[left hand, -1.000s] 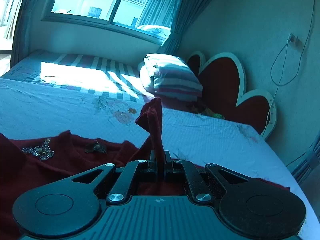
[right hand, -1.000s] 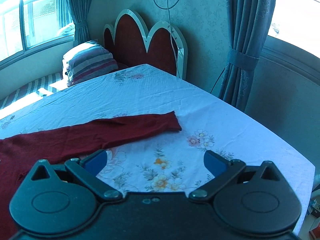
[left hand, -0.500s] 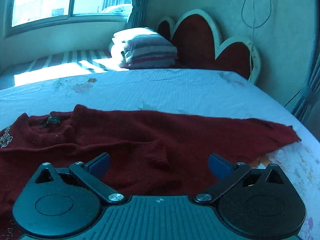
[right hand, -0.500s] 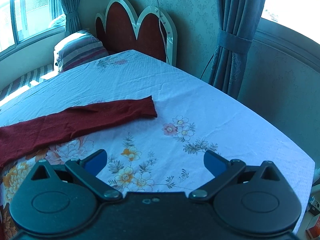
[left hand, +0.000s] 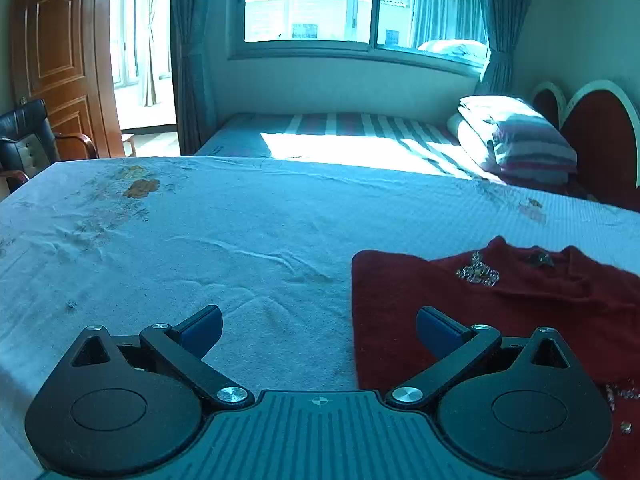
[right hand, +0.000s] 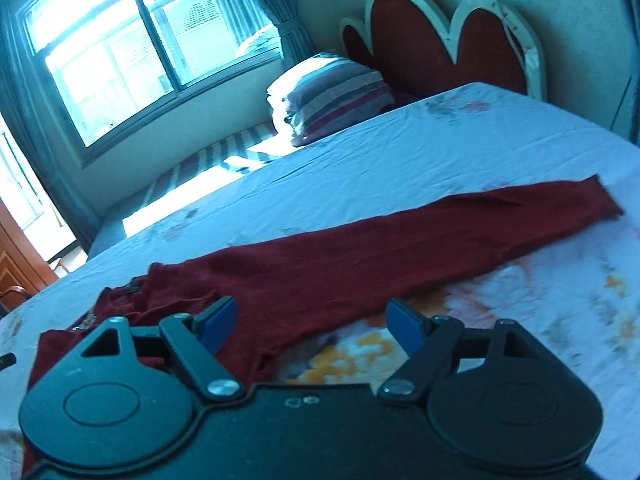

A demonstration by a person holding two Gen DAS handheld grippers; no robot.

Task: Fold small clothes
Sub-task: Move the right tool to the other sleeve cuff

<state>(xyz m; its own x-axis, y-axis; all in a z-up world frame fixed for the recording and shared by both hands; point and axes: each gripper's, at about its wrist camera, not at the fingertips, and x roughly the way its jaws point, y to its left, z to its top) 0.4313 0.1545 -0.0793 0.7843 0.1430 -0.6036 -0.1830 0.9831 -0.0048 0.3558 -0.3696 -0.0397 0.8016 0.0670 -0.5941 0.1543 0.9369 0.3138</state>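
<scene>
A dark red knit sweater (left hand: 500,304) with a beaded neckline lies flat on the bed; its left side shows a straight folded edge. My left gripper (left hand: 318,330) is open and empty, low over the sheet, with the sweater's left edge by its right finger. In the right wrist view the sweater (right hand: 360,264) has one long sleeve (right hand: 520,216) stretched out to the right. My right gripper (right hand: 312,322) is open and empty, just above the sweater's body near the sleeve's root.
A floral white sheet (left hand: 200,232) covers the bed. A striped pillow (left hand: 520,140) and a red scalloped headboard (right hand: 440,36) stand at the far end. A striped mattress (left hand: 340,132) lies under the window. A black armchair (left hand: 24,136) and wooden door are at left.
My left gripper let go of the red sleeve it held up, opened, and swung left past the sweater's edge. My right gripper swung left from the cuff toward the sweater's body.
</scene>
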